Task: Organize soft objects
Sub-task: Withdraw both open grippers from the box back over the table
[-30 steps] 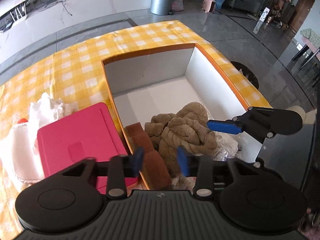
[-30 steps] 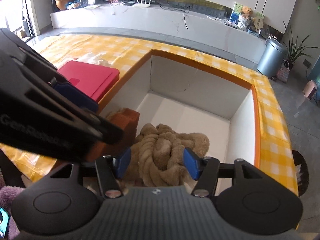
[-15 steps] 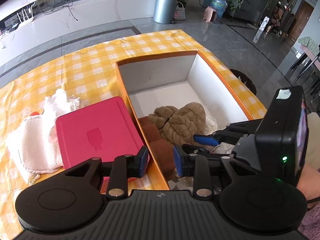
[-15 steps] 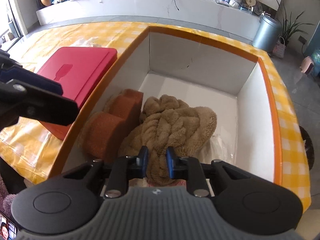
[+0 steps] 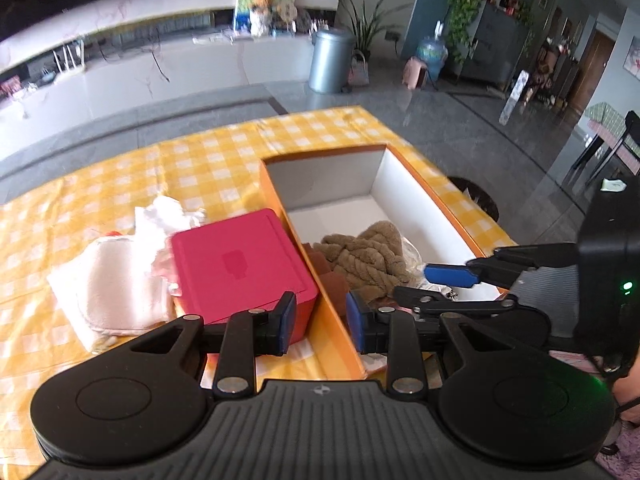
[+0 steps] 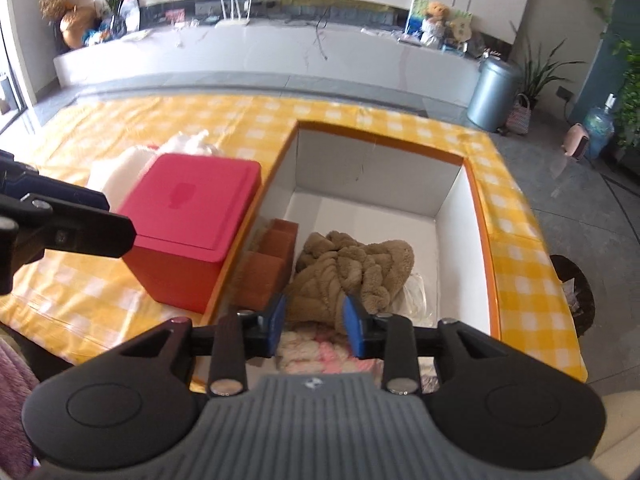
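A brown fluffy towel [image 5: 360,256] [image 6: 352,264] lies bunched in the white box with an orange rim [image 5: 440,216] [image 6: 486,240]. Two rust-brown sponge blocks [image 6: 272,264] stand against its left wall. A pink-and-white fluffy piece [image 6: 312,352] lies at the box's near end. My right gripper [image 6: 314,320] hovers above the towel, jaws opening, nothing between them. My left gripper [image 5: 320,320] is open and empty over the box's near left rim. White cloths [image 5: 112,280] lie on the table to the left.
A red lidded box [image 5: 236,264] [image 6: 192,208] stands right beside the orange box's left wall. A clear plastic bag [image 6: 416,296] lies by the towel. The yellow checked tablecloth [image 5: 120,184] covers the table. A grey bin [image 5: 330,60] stands on the floor far off.
Both grippers have drawn back and risen from the box. The right jaws closed narrow, then spread again, with the towel left in the box. The left jaws narrowed a little.
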`<state>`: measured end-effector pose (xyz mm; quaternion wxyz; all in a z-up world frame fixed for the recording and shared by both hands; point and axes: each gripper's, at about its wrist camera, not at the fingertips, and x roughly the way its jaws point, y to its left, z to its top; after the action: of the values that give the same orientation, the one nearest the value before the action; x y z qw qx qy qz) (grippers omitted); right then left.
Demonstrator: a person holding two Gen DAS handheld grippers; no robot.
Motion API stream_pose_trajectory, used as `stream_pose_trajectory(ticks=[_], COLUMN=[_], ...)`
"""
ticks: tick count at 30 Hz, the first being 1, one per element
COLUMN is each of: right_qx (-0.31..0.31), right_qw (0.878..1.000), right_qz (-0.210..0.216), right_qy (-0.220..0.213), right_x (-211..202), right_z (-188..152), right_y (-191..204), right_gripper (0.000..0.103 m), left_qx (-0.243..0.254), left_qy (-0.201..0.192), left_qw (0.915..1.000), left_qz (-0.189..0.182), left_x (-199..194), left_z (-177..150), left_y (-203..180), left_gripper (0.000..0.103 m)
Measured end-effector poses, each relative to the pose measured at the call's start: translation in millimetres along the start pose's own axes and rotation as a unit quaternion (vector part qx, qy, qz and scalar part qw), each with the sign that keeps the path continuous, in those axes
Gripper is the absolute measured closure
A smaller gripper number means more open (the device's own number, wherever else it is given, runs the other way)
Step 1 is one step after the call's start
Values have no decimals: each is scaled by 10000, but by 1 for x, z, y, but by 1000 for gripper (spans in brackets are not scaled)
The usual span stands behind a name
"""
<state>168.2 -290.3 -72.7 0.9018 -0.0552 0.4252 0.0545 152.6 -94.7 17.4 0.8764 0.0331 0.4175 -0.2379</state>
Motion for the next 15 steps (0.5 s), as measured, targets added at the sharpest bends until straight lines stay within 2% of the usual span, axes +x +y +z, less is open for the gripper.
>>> stream_pose_trajectory(ticks=[4, 8, 10, 12, 15], right_qx=[164, 391, 446, 552, 698], right_qw=[9993, 9964, 9942, 9906, 9875], right_qz=[38, 104, 175, 379, 525], right_qy=[-322, -746, -961, -1196, -1314], right_x=[-26, -45, -52, -57, -58], right_z=[-10, -23, -33, -44, -56], right_y=[18, 41, 55, 69, 89], right_gripper=[71, 71, 71, 71, 71], left_qx=[-26, -44, -160, -386, -646], left_qy=[-463, -707, -933, -993, -1139], left_qw=[9989, 9971, 9950, 9936, 9900], left_qz=[71, 292, 316, 382, 523], left_x=[-26, -46, -57, -64, -74], left_z=[-23, -48, -62, -74, -92], left_y=[13, 30, 42, 54, 71], left_gripper=[68, 68, 68, 68, 68])
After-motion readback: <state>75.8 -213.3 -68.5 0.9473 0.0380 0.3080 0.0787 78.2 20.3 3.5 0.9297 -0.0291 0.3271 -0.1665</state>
